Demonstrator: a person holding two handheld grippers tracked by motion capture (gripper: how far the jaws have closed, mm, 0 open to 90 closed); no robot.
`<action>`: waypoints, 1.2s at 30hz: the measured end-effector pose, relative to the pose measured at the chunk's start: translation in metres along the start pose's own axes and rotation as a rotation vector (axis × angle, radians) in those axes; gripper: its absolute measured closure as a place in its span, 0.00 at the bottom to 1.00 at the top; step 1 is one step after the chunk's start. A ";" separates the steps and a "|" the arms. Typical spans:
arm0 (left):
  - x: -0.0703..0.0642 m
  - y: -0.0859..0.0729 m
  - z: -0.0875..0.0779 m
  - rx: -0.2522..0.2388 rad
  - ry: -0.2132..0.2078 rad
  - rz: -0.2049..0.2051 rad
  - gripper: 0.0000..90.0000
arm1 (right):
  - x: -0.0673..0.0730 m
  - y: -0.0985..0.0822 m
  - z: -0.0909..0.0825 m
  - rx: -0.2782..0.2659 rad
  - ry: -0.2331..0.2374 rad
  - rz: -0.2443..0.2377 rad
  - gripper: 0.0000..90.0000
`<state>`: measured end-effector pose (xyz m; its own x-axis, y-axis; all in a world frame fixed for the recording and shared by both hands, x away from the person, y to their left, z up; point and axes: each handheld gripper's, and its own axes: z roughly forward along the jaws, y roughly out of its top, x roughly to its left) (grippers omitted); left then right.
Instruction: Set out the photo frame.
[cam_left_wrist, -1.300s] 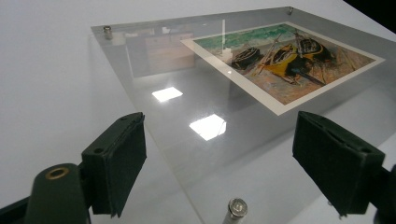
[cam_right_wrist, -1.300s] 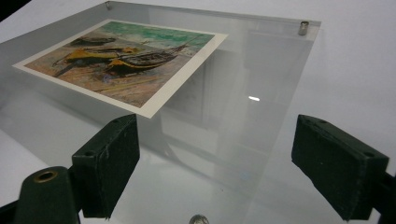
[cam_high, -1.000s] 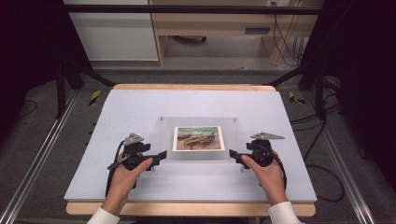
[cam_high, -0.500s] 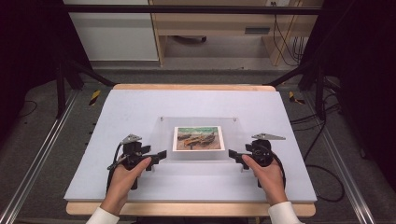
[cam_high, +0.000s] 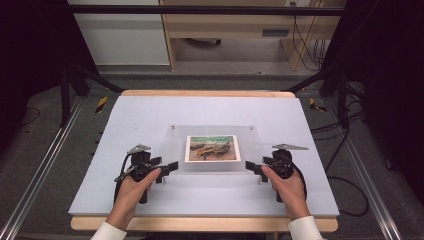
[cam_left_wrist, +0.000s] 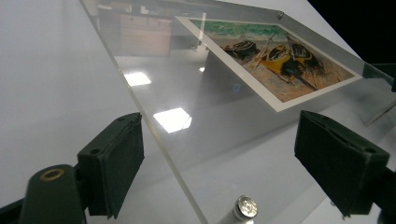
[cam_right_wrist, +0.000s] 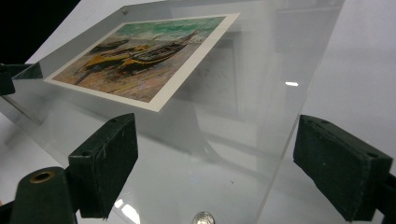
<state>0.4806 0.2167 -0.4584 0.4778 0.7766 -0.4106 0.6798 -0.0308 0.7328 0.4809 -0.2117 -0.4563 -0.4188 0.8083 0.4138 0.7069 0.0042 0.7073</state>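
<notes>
So, working from the biggest thing down: the pale tabletop (cam_high: 150, 120) carries a clear acrylic frame (cam_high: 215, 131) lying flat, with a painted print of beached boats (cam_high: 212, 148) sandwiched inside it. The frame sits between my two grippers, its near corners just ahead of each pair of jaws.

On the left gripper (cam_high: 170, 166) the jaws stand wide open with nothing gripped; in the left gripper view the frame's near edge runs up between the two pads, closer to the left-hand pad but clear of both, and a small metal standoff screw (cam_left_wrist: 245, 206) sits right at the mouth. The right gripper (cam_high: 254, 168) shows the same picture: jaws spread wide, holding nothing, the frame's corner edge between the pads and another screw head (cam_right_wrist: 204, 218) low at the centre.

I judge the step in hand to be taking the frame by its two near corners. To do it well I would push both grippers in evenly so the pads land on acrylic, not on the screws, and close both sides together. Uneven closing could skate the slick sheet across the tabletop, and too shallow a bite may slip off the polished edge.
</notes>
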 end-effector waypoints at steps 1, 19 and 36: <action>0.000 0.000 0.000 0.003 -0.011 -0.005 0.17 | 0.000 0.000 0.000 0.001 0.003 0.004 0.16; 0.001 -0.001 0.002 0.001 -0.025 -0.009 0.17 | -0.002 -0.001 0.002 0.008 0.034 0.037 0.19; 0.005 0.008 0.003 -0.068 0.024 0.027 0.31 | 0.002 0.008 0.005 -0.029 -0.023 -0.023 0.22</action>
<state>0.4901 0.2184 -0.4562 0.4810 0.7912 -0.3775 0.6271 -0.0096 0.7789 0.4890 -0.2073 -0.4525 -0.4214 0.8216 0.3840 0.6801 0.0061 0.7331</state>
